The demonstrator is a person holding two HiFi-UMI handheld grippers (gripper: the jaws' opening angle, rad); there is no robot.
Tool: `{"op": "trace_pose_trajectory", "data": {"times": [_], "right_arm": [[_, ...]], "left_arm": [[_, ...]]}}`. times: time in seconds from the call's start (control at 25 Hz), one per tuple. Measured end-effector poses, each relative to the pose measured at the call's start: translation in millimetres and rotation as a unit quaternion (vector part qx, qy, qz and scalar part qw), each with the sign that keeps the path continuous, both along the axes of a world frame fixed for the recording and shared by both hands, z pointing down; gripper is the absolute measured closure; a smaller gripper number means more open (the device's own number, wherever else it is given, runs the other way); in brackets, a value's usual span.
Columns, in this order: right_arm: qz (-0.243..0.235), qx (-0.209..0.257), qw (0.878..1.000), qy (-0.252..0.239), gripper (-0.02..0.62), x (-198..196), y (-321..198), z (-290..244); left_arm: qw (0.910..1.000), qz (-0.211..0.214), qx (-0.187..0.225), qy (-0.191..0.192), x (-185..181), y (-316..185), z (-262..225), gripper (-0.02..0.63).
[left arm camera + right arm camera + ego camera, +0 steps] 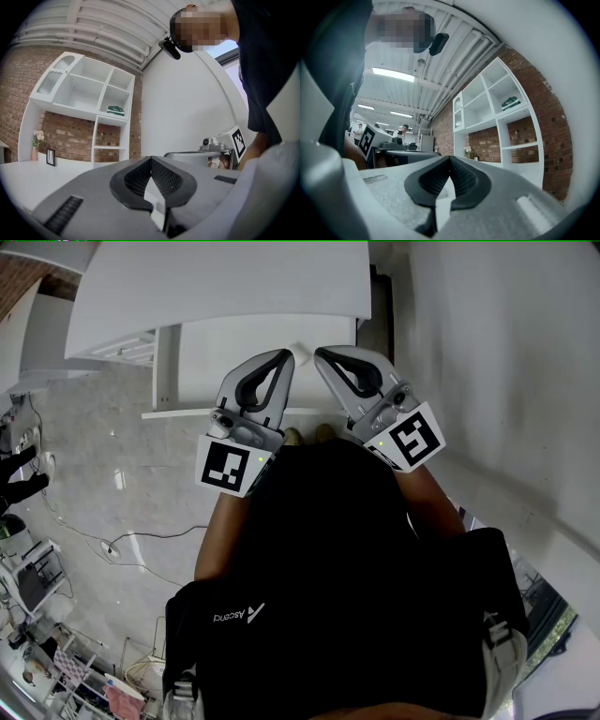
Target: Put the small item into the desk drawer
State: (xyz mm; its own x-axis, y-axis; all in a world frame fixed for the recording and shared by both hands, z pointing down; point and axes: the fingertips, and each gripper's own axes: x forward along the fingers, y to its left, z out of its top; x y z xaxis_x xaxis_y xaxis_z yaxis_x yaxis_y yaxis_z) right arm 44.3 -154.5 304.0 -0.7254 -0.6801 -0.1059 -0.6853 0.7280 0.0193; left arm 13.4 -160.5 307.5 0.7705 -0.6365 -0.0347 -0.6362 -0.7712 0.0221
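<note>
Both pairs of jaws are shut tight, pad against pad, with nothing between them. The left gripper and right gripper are held side by side in front of the person's dark shirt. Their tips lean towards each other, close together, just off the near edge of the white desk. I can't make out the small item anywhere from here.

Left gripper jaws together, empty; white shelf unit behind.
</note>
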Motion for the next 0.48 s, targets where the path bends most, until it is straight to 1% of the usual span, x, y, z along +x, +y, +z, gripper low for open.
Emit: {"op": "trace_pose_trajectory", "data": {"times": [0.48], "right_arm": [[0.001, -0.002, 1.0, -0.005, 0.595, 5.7, 1.5, -4.3]], "left_arm": [[1.0, -0.003, -0.002, -0.002, 1.7, 2.0, -1.0, 0.607]]}}
